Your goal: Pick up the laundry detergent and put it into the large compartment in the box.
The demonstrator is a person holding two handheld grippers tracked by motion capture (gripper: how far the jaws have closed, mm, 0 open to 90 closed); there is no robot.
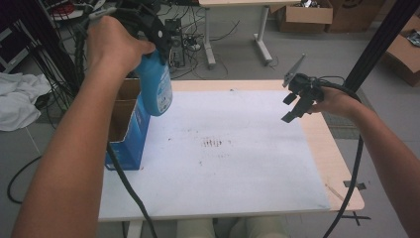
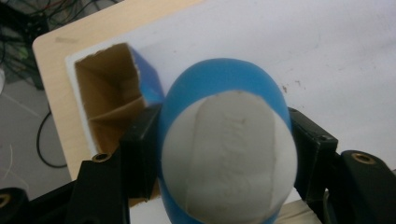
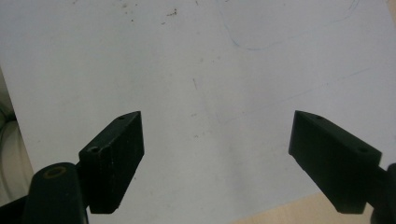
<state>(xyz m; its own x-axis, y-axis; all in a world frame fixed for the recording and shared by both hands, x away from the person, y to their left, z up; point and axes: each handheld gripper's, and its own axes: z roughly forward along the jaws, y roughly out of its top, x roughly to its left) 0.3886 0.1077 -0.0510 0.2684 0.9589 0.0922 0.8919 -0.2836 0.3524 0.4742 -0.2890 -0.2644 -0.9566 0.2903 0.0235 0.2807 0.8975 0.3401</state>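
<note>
A blue plastic bottle (image 1: 157, 87) with a white cap hangs in the air above the table's left side, and my left gripper (image 1: 148, 37) is shut on its top. In the left gripper view the bottle's white cap (image 2: 229, 158) sits between the two black jaws, which press on its sides. Below it stands an open blue cardboard box (image 1: 130, 126) with a brown inside (image 2: 109, 93). My right gripper (image 1: 295, 105) hovers over the right part of the white sheet (image 1: 233, 148), open, with nothing between its jaws (image 3: 217, 158).
The white sheet covers most of the wooden table (image 1: 337, 163) and has small dark stains (image 1: 212, 143) near its middle. Cables, a white cloth (image 1: 17, 99) and cardboard boxes (image 1: 304, 15) lie on the floor beyond the table.
</note>
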